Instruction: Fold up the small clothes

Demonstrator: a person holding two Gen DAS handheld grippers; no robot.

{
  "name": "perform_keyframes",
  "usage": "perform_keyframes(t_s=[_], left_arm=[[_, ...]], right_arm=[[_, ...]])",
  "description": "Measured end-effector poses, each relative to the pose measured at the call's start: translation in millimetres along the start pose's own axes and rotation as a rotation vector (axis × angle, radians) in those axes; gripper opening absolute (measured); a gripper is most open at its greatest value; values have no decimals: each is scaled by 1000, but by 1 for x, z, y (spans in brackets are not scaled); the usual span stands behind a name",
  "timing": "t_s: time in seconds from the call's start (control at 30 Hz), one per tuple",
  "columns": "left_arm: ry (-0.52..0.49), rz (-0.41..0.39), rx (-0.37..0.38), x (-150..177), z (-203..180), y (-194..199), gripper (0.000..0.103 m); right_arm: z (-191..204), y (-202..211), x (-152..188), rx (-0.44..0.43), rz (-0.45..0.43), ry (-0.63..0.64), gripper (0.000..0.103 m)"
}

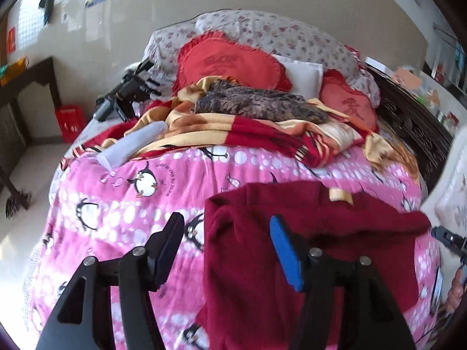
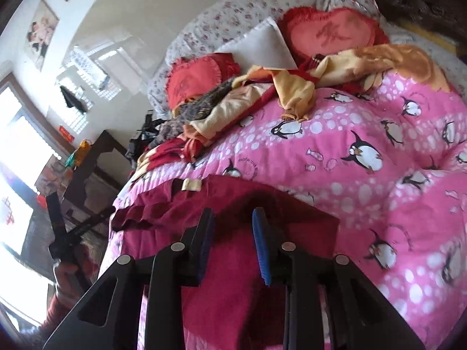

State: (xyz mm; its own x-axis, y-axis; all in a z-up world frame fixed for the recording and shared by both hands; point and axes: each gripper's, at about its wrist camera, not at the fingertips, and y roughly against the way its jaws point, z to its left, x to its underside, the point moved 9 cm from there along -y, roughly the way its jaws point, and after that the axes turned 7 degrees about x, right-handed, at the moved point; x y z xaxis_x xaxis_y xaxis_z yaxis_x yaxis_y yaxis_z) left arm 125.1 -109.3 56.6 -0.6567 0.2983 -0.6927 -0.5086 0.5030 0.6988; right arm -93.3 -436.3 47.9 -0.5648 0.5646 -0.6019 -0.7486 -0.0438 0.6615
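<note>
One maroon garment [image 1: 306, 233] lies flat on the pink penguin quilt [image 1: 116, 204], near the bed's foot. Left gripper [image 1: 227, 245] hangs over its left edge, jaws spread, nothing between the pads. Right gripper [image 2: 233, 239] sits above the same cloth, jaws apart by a visible gap, gripping nothing. Behind: two red heart cushions [image 1: 230, 61], one striped blanket [image 1: 233, 128]

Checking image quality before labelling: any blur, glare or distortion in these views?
Left wrist view: fisheye bending, motion blur on the pink penguin quilt. Right wrist view: the window is blown out white at left, and the dark red garment is soft.
</note>
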Motion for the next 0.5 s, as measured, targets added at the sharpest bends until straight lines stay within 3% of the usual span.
perform_keyframes(t_s=[0.13, 0.27, 0.37, 0.5], left_arm=[[-106, 23, -2, 30, -16, 10, 65], [-173, 142, 15, 60, -39, -20, 65], [-182, 178, 14, 60, -47, -44, 64], [-72, 144, 10, 24, -35, -68, 65]], right_arm=[[20, 3, 32, -22, 37, 115, 2], [38, -30, 49, 21, 96, 217, 2], [46, -53, 38, 55, 91, 239, 2], [45, -73, -10, 120, 5, 186, 2]])
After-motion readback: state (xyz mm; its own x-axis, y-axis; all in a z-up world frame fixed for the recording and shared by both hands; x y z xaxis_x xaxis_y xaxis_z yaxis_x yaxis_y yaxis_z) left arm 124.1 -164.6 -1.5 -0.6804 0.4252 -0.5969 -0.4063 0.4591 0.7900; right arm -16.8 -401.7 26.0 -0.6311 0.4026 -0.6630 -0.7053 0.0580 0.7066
